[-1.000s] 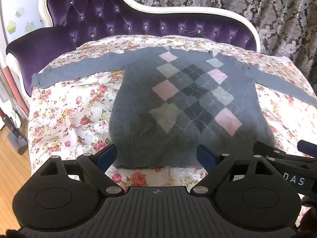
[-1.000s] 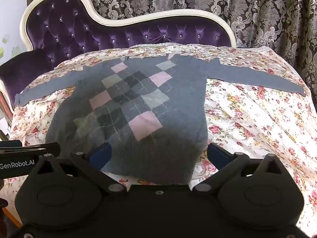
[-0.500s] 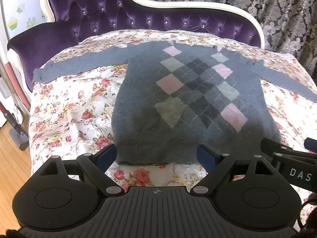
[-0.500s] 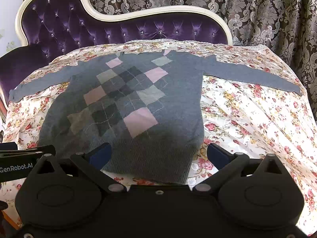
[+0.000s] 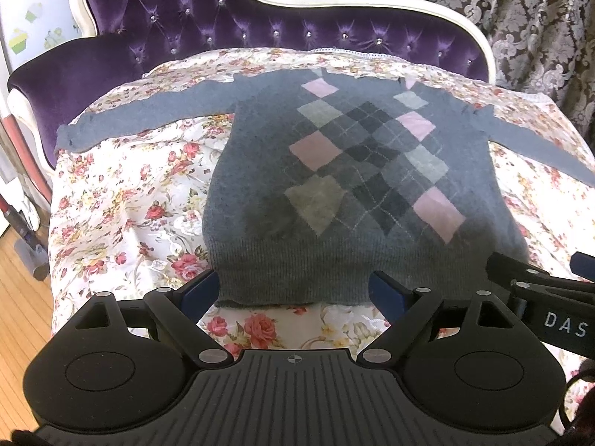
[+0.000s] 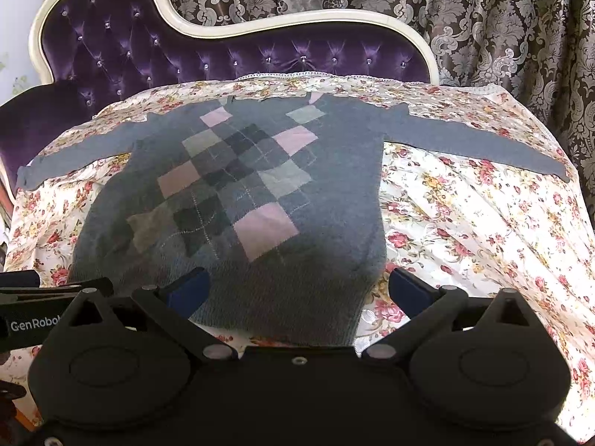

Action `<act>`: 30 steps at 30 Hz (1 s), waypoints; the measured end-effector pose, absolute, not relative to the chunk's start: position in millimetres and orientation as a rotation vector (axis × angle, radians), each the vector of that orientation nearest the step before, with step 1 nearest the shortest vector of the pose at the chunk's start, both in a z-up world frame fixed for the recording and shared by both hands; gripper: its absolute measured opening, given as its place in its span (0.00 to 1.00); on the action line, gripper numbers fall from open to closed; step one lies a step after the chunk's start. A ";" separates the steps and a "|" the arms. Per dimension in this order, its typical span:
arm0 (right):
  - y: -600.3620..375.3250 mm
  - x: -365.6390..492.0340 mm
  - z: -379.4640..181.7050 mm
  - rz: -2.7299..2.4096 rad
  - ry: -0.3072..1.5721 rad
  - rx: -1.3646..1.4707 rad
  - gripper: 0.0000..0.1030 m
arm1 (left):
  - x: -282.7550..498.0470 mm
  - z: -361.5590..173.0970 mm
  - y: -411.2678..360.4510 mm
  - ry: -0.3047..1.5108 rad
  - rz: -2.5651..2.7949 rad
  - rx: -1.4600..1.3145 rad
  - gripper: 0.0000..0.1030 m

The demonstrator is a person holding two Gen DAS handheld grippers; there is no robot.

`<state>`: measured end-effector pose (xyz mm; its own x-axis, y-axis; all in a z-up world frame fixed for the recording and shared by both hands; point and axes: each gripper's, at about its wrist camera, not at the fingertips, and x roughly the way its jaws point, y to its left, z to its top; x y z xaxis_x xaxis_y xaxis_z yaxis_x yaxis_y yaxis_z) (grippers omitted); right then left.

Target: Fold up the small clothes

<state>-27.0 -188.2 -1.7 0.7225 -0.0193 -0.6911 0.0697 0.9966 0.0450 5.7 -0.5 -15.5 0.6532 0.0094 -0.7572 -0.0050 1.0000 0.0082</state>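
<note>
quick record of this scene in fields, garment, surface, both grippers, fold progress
garment: grey argyle sweater, front up, laid flat, both sleeves spread out to the sides
surface: floral cloth draped over a purple tufted sofa
left gripper: open, holds nothing, at the hem near the sweater's left corner
right gripper: open, holds nothing, at the hem near the sweater's right corner
fold progress: none yet, no part folded over
backdrop: patterned curtain

Grey sweater (image 5: 260,186) with pink-and-grey argyle diamonds, floral rose sheet (image 5: 122,200), purple tufted headboard (image 5: 208,22), damask curtain (image 6: 502,18) upper right.
</note>
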 end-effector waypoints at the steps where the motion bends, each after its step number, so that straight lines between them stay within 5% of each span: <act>1: -188.1 -27.0 -2.0 -0.048 0.762 0.070 0.99 | 6.1 -15.9 -0.3 0.861 0.008 0.005 0.85; 30: -189.1 -21.3 -9.3 -0.006 0.812 0.113 0.99 | 12.1 -22.9 7.2 0.883 -0.002 -0.042 0.85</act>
